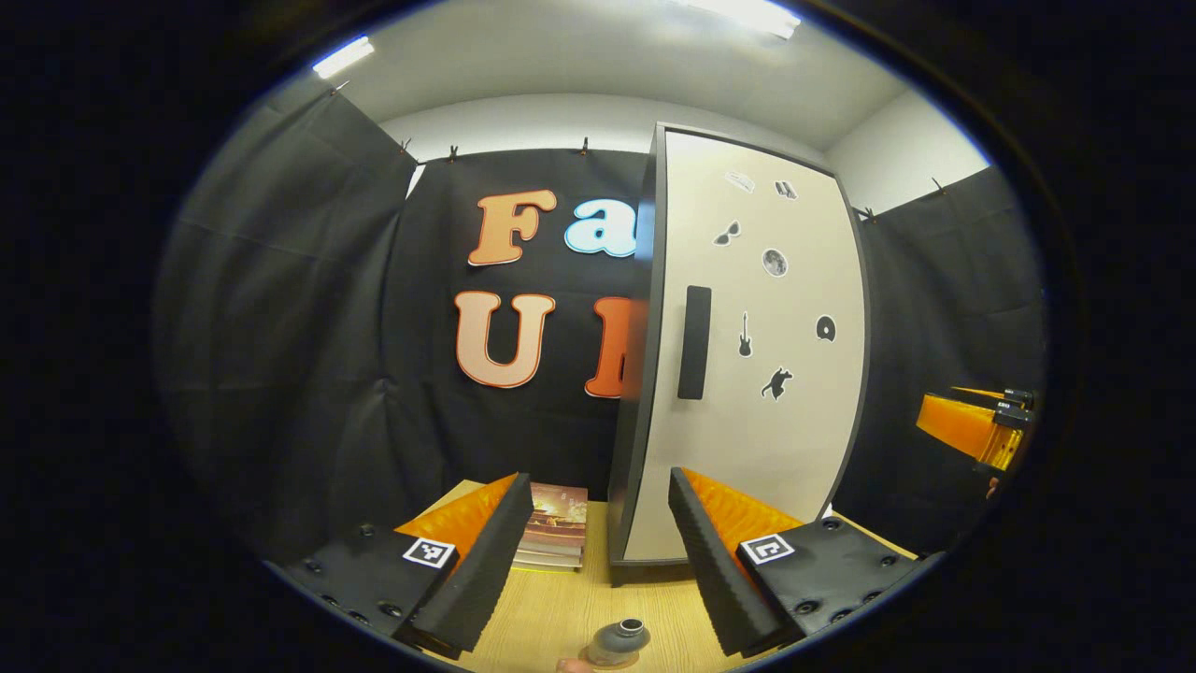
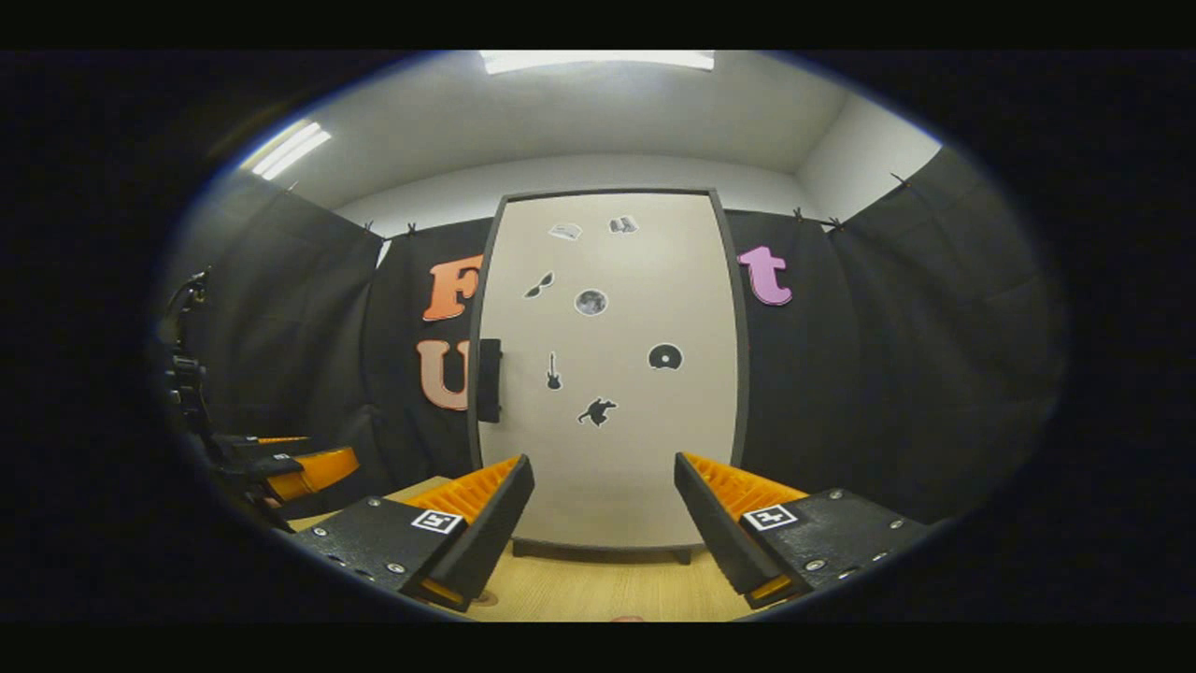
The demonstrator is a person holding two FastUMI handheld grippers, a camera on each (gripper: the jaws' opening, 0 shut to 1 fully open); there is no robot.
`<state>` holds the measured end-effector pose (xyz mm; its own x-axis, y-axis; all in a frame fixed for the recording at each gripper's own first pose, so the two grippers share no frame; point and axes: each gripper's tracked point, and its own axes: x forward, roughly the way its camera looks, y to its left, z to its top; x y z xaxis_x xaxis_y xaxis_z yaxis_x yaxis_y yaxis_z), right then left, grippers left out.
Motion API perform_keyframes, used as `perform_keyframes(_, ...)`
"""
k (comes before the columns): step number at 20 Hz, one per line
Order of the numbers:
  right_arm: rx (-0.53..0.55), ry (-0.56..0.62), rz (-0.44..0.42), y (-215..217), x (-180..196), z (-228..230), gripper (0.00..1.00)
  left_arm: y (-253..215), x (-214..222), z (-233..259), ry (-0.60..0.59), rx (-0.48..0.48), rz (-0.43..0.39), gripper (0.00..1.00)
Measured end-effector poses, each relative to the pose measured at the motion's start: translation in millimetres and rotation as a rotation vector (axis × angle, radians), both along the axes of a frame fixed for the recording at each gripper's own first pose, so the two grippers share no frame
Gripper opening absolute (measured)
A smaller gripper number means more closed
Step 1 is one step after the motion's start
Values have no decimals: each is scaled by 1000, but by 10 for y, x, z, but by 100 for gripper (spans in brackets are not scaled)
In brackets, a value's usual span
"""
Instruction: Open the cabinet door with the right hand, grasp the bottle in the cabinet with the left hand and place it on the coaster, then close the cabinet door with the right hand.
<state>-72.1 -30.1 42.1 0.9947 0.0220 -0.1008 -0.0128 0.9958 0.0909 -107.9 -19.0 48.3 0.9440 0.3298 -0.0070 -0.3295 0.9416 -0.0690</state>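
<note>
A: Where is the bottle (image 1: 619,641)?
B: In the left gripper view it stands upright on the wooden desk (image 1: 561,612) at the near edge, long axis vertical, open mouth pointing up. It sits low between the two fingers of the left hand-held gripper (image 1: 590,561), touching neither. Whether a coaster lies under it I cannot tell.

A: And that hand-held gripper's state?
B: Its fingers stand wide apart, nothing held.

A: The cabinet?
B: The cabinet (image 1: 747,346) stands tall on the far part of the desk, its pale door (image 2: 607,374) flush in the dark frame, so it looks closed. A dark vertical handle (image 1: 694,342) runs along the door's left edge, and small black stickers dot the front. In the left gripper view the cabinet is seen at an angle, its dark left side showing.

A: The right hand-held gripper (image 2: 605,523)?
B: It faces the door squarely, fingers spread wide, holding nothing, well apart from the door. Bare desk lies between its fingers and the cabinet's base.

A: Anything else on the desk?
B: A stack of books (image 1: 553,528) lies flat just left of the cabinet. Black cloth walls the booth on the left, far and right sides, under a white ceiling with strip lights
</note>
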Motion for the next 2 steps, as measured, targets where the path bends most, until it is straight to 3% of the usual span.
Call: perform_keyframes(2, -13, -2, -3, 5, -60, -1, 93, 0, -45, 3, 3, 7, 4, 95)
